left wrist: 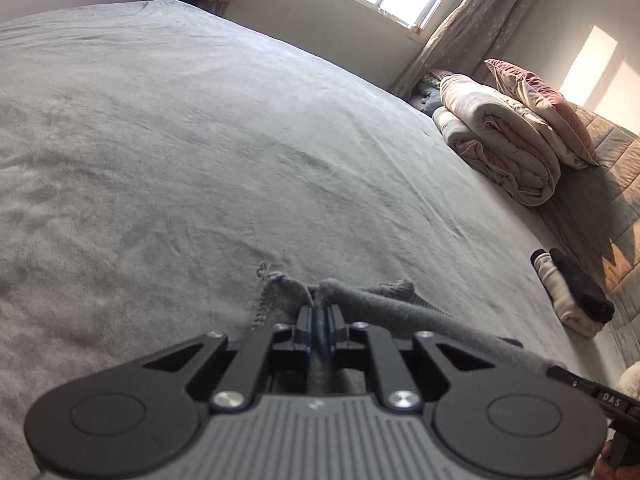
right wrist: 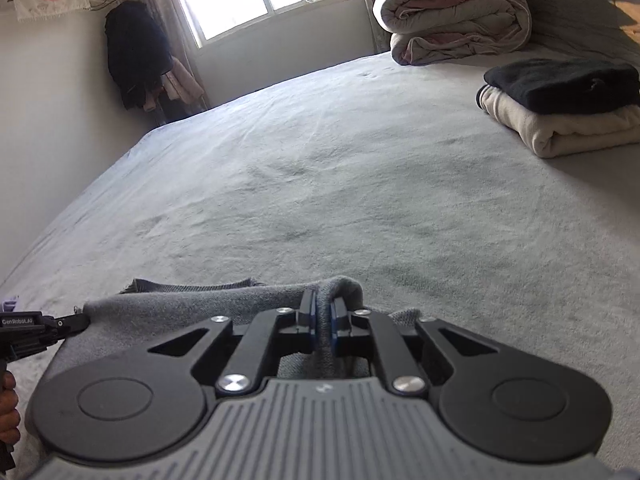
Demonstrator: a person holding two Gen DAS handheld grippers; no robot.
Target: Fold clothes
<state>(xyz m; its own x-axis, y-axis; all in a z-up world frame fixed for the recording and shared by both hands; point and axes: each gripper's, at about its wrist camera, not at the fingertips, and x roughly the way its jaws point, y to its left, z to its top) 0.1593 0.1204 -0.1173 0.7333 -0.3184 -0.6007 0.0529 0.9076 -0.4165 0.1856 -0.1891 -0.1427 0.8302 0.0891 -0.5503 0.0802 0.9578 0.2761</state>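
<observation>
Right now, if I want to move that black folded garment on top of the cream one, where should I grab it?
Take the black garment at its thick folded edge facing the open bed, coming from that side: it lies flat on the cream garment, so a low pinch should lift it alone. Both hand-held grippers, left and right, are shut on the grey garment.

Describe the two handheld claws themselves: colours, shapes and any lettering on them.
Both look alike. The left claw and right claw have black linkage arms with silver screw heads, two round black discs at the sides, a grey ribbed body in the middle, and blue pads on the fingertips. Seen from the side, one carries white lettering "DAS", the other "GenRobot.AI". No cables or sleeves show.
</observation>
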